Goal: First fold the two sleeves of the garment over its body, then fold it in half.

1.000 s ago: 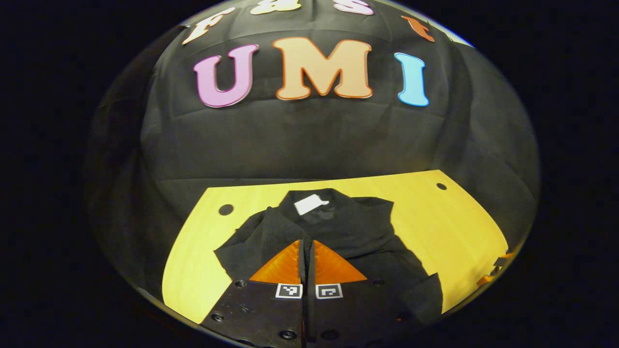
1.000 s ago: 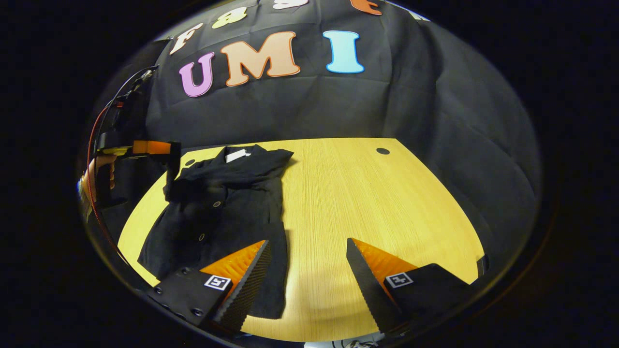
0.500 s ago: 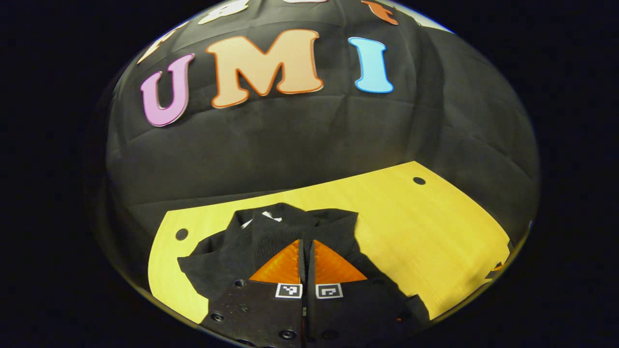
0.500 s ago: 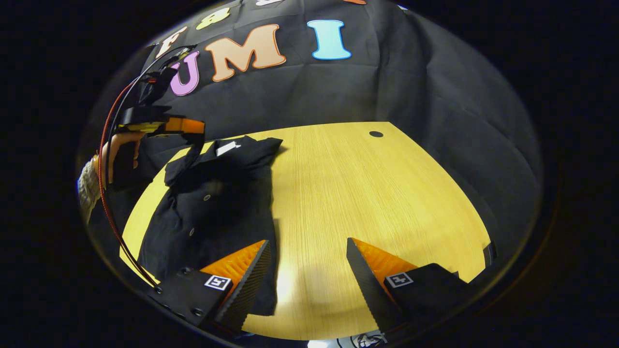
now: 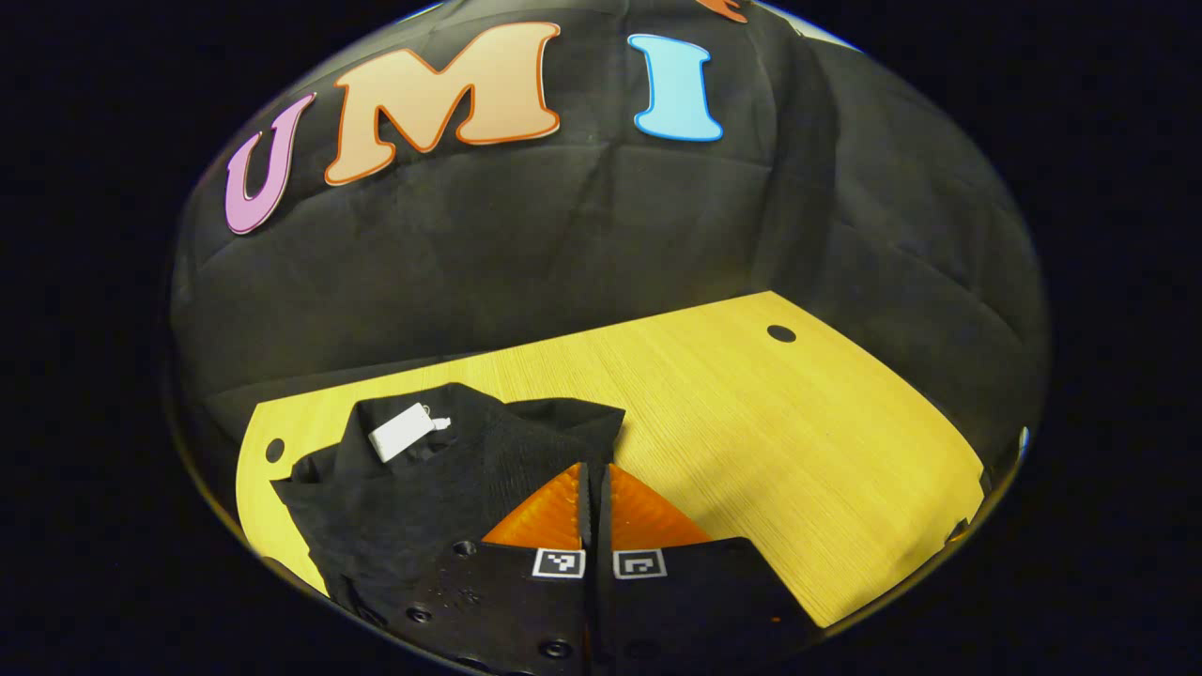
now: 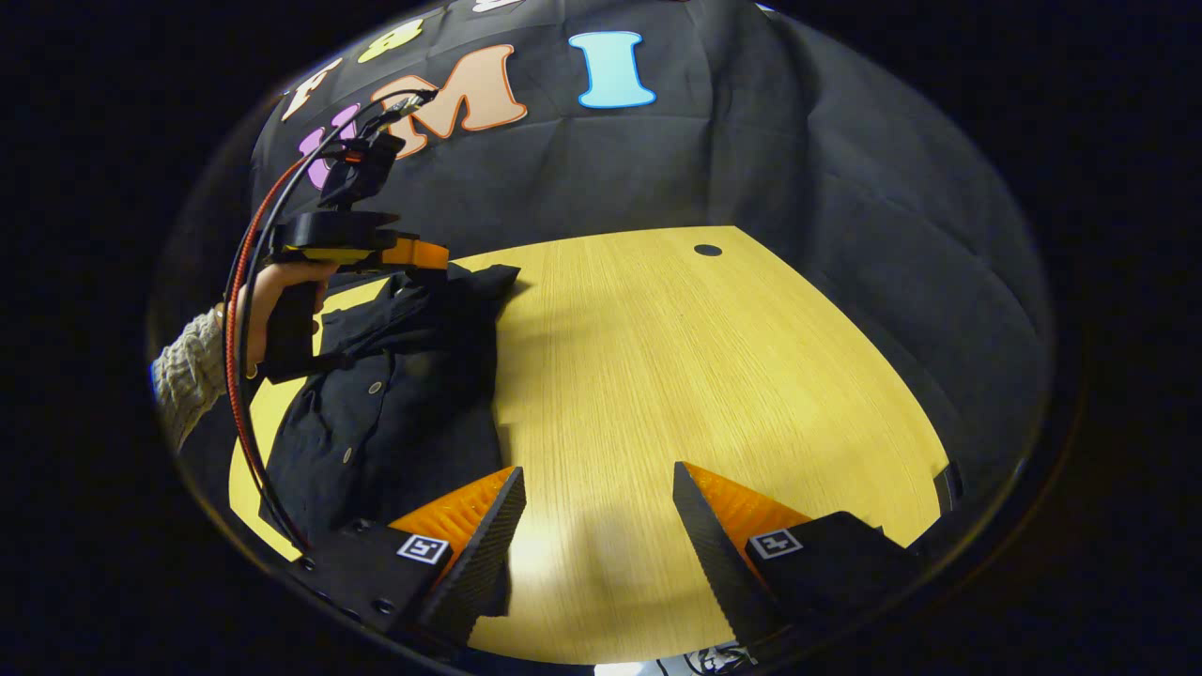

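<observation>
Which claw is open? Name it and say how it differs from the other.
The right claw: its two fingers stand wide apart over bare table, gripping nothing. The left claw has its fingers pressed together with the black garment around them.

A black buttoned garment (image 6: 394, 413) lies along the left edge of the tabletop (image 6: 676, 376), collar toward the far edge. A white tag (image 5: 402, 432) shows at its collar. Fabric near the collar is bunched and lifted.
</observation>
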